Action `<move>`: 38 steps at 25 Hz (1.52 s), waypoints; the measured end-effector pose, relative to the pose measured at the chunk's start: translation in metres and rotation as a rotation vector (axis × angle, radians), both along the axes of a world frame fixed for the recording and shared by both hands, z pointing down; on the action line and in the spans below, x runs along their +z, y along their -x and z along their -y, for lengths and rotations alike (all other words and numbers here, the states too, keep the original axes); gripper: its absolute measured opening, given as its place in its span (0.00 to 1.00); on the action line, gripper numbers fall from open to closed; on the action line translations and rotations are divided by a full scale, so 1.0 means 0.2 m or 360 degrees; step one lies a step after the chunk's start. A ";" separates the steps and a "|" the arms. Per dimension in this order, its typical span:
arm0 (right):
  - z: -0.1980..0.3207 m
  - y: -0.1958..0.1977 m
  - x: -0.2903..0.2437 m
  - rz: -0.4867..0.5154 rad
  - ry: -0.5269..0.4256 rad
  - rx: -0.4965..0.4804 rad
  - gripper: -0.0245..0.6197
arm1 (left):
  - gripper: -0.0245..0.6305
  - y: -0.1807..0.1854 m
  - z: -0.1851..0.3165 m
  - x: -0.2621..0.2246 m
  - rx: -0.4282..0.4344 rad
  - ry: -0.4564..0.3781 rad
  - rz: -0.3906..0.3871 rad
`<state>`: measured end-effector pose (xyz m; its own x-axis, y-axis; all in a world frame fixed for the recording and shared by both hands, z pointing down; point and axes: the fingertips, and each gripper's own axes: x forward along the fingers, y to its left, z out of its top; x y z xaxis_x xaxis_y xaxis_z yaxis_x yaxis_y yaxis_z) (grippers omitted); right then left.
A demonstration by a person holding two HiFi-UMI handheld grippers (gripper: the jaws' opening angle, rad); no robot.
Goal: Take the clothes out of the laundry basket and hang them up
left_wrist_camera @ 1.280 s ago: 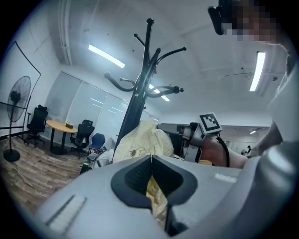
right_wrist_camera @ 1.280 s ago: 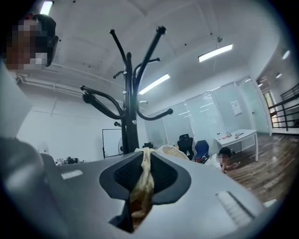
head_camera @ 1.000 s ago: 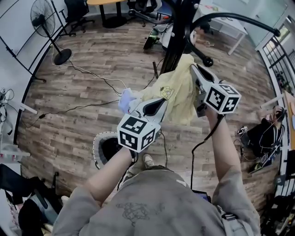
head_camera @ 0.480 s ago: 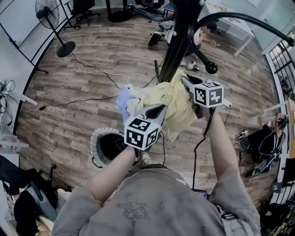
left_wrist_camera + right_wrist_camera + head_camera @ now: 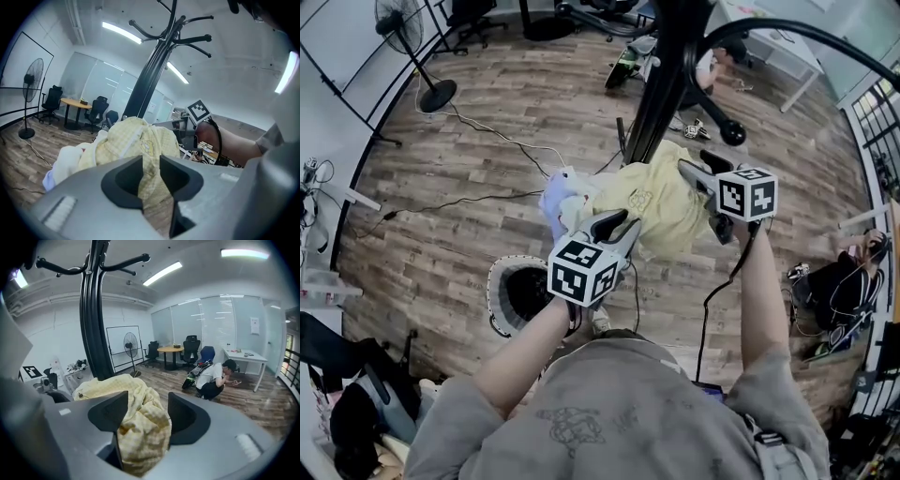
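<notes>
1. The left hand-held gripper (image 5: 614, 223) is clamped on the yellow shirt (image 5: 661, 202), its jaws nearly together with a fold of cloth pinched between them.
2. The right hand-held gripper (image 5: 701, 165) has just been opening its jaws. They stand apart, and a bunch of the shirt lies between them.
3. The shirt hangs in the air between both grippers, just in front of the black coat stand (image 5: 661, 89). A pale cloth (image 5: 555, 199) is bunched at its left end.
4. The basket (image 5: 499, 292) stands on the floor (image 5: 487, 141) below the left gripper.
</notes>
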<state>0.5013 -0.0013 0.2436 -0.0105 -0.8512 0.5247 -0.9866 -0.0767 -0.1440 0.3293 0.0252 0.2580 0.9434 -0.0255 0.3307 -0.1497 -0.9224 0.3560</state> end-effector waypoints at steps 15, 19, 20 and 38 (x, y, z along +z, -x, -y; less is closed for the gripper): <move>-0.21 0.52 -0.62 -0.0052 -0.0532 -0.0121 0.30 | 0.23 0.36 0.23 -0.34 -0.0218 -0.0235 -0.0130; -0.22 0.73 -0.76 -0.0084 -0.0646 -0.0246 0.21 | 0.23 0.50 0.31 -0.49 -0.0309 -0.0332 -0.0204; -0.22 0.78 -0.78 -0.0120 -0.0659 -0.0277 0.19 | 0.23 0.55 0.33 -0.52 -0.0330 -0.0364 -0.0213; -0.12 1.71 -0.94 -0.0034 -0.0861 -0.0698 0.08 | 0.07 1.49 0.43 -0.80 -0.0739 -0.0634 -0.0260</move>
<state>0.1593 0.0222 0.0550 -0.4073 -0.9127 0.0322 -0.9132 0.4064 -0.0299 0.0323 -0.0612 0.0970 0.8419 -0.5359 0.0638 -0.5390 -0.8408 0.0507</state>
